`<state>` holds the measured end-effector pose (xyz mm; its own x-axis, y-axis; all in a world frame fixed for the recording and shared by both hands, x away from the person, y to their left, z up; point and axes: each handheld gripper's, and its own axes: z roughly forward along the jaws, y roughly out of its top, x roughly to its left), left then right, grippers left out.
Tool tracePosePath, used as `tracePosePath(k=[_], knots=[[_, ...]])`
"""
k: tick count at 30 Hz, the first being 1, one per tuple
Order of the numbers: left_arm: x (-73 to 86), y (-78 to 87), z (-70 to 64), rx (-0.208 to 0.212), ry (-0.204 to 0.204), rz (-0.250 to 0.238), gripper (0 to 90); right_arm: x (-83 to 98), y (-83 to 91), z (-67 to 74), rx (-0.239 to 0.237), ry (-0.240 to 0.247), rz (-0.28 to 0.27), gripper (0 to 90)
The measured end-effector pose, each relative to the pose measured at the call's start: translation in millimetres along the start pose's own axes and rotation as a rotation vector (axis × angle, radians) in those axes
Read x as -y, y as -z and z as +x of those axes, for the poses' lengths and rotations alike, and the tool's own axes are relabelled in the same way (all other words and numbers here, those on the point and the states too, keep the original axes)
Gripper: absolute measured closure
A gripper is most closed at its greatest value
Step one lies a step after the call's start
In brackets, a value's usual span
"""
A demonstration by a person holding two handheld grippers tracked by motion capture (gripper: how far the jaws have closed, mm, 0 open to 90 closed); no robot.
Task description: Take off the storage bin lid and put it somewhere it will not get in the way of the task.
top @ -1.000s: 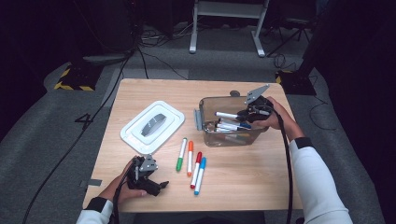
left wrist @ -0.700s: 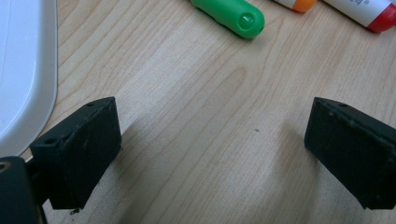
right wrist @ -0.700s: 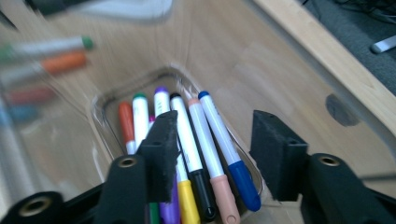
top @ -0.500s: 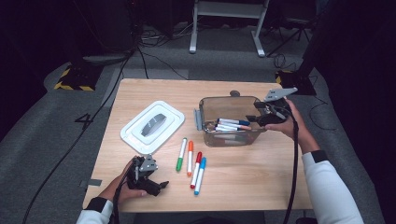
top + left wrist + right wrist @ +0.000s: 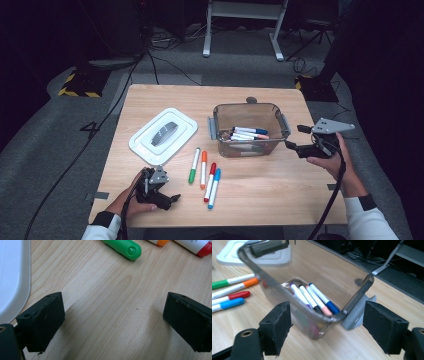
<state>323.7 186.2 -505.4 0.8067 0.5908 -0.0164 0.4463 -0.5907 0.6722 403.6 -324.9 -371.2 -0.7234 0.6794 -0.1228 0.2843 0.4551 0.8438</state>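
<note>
Markers [image 5: 248, 134] lie together on the floor of a clear plastic container [image 5: 250, 112] standing right of centre on the wooden worktop [image 5: 280, 180]. Right gripper [image 5: 292, 137] hovers just beside the container's right end wall, apart from it; its jaws have just been opening and now stand wide, with nothing clamped, the container's corner lying beyond them in the right gripper view. Left gripper [image 5: 172, 198] rests at the near left edge of the worktop, jaws wide apart over bare wood. Four loose markers lie side by side between the two grippers: green marker [image 5: 194, 165], orange marker [image 5: 203, 169], red marker [image 5: 210, 181] and blue marker [image 5: 215, 188]. White lid [image 5: 162, 135] lies flat to the left of the container, well apart from it.
</note>
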Motion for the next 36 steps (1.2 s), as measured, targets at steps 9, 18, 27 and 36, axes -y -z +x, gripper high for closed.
tracePosePath(k=[9,18,27,36], knots=[[0.0,0.0,0.0,0.000,0.000,0.000,4.2,31.9,-1.8,37.6,-0.044,0.009,0.035,20.7],[-0.1,-0.1,0.1,0.001,-0.001,0.000,4.2,51.8,-43.0,82.0,-0.149,0.038,0.099,22.1],[-0.3,-0.3,0.2,0.002,-0.002,0.000,4.2,38.6,-94.0,138.6,-0.266,0.107,0.150,23.7],[-0.5,-0.5,0.3,0.004,-0.004,0.000,4.1,26.1,-130.7,176.4,-0.311,0.099,0.117,23.1]])
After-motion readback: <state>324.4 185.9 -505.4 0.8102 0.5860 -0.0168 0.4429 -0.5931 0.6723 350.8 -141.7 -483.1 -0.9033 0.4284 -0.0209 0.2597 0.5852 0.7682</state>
